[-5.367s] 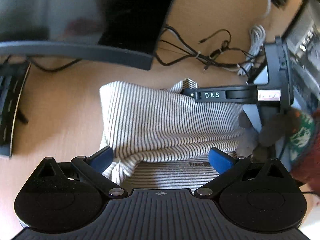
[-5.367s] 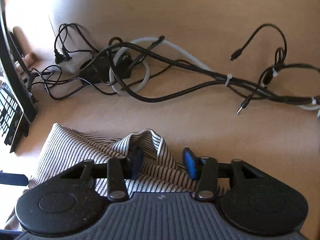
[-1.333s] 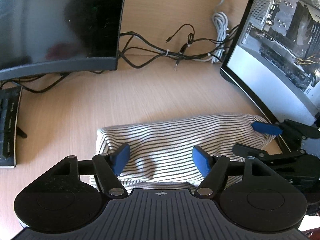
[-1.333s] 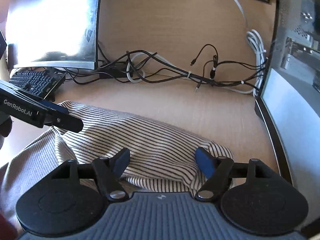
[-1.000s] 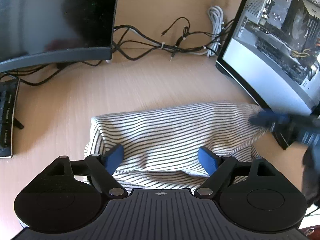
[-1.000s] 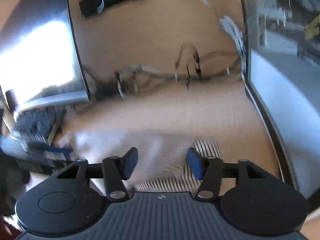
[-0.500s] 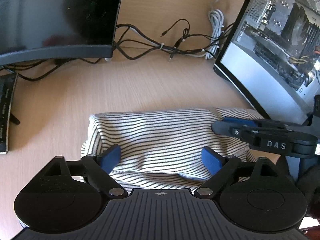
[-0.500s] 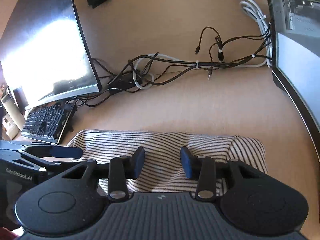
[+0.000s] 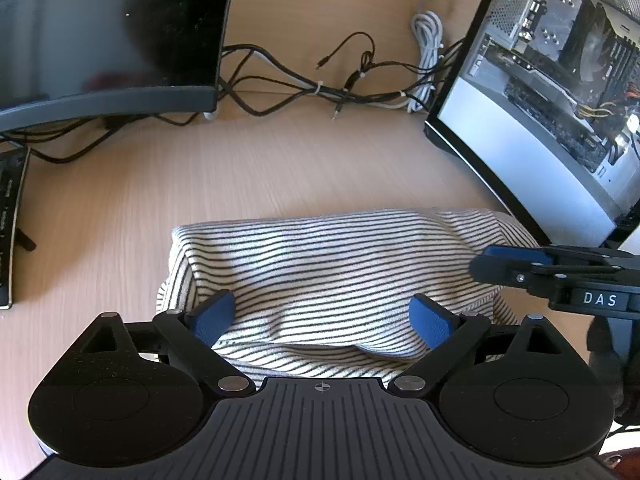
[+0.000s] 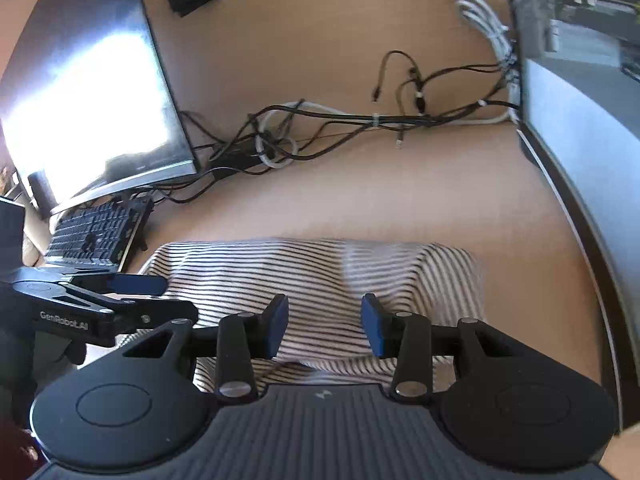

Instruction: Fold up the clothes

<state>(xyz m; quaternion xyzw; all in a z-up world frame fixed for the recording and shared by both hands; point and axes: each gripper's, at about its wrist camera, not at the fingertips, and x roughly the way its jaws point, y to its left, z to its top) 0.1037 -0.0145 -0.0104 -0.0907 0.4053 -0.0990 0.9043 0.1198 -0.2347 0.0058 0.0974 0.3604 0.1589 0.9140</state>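
striped garment (image 9: 332, 276): cream cloth with thin dark stripes, folded into a wide low bundle on the wooden desk (image 9: 120, 208); a lower layer shows under its near edge.
left gripper (image 9: 322, 316): over the garment's near edge, blue fingers spread wide with nothing between them; whether the tips touch the cloth cannot be told. in the right wrist view it comes in from the garment's left end (image 10: 136, 286).
right gripper (image 10: 324, 320): over the garment's near edge toward its right half, blue pads apart with a moderate gap and striped cloth showing between them, nothing pinched. in the left wrist view it reaches over the garment's right end (image 9: 504, 260).
monitor (image 9: 100, 32): dark curved screen, behind the garment to the left.
cables (image 9: 320, 88): black and white tangle, behind the garment along the back of the desk.
computer case (image 9: 560, 80): glass-sided, just right of the garment.
keyboard (image 10: 96, 236): black, beside the garment's far left corner.
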